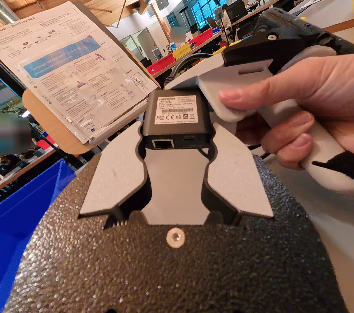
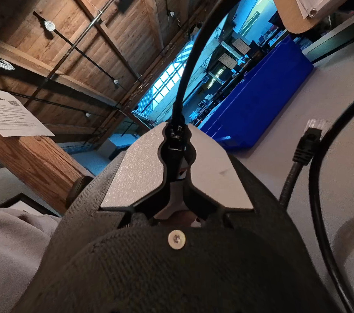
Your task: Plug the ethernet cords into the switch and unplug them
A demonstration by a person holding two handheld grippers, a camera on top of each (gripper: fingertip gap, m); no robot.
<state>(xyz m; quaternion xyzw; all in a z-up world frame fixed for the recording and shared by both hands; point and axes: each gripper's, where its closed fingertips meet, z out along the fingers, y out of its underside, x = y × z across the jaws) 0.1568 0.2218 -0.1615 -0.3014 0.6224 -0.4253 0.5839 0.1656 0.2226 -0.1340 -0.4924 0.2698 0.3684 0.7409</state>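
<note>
Now left claw [image 1: 177, 137] grips switch [image 1: 175, 118]; right claw [image 2: 177, 142] pinches ethernet cord [image 2: 193, 54].

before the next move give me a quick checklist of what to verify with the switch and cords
1. Left tongs grip the switch: ok, it sits clamped between the fingers.
2. Front port free: ok, the socket facing the camera is empty.
3. Right tongs hold a cord plug: ok, shut on it, cable arcing away.
4. That plug seated in the switch's far side: cannot tell, the right tongs hide the joint in the left wrist view.
5. Second plug ready: ok, loose on the table, unplugged.
6. Plug clip pressed for release: cannot tell.
</note>
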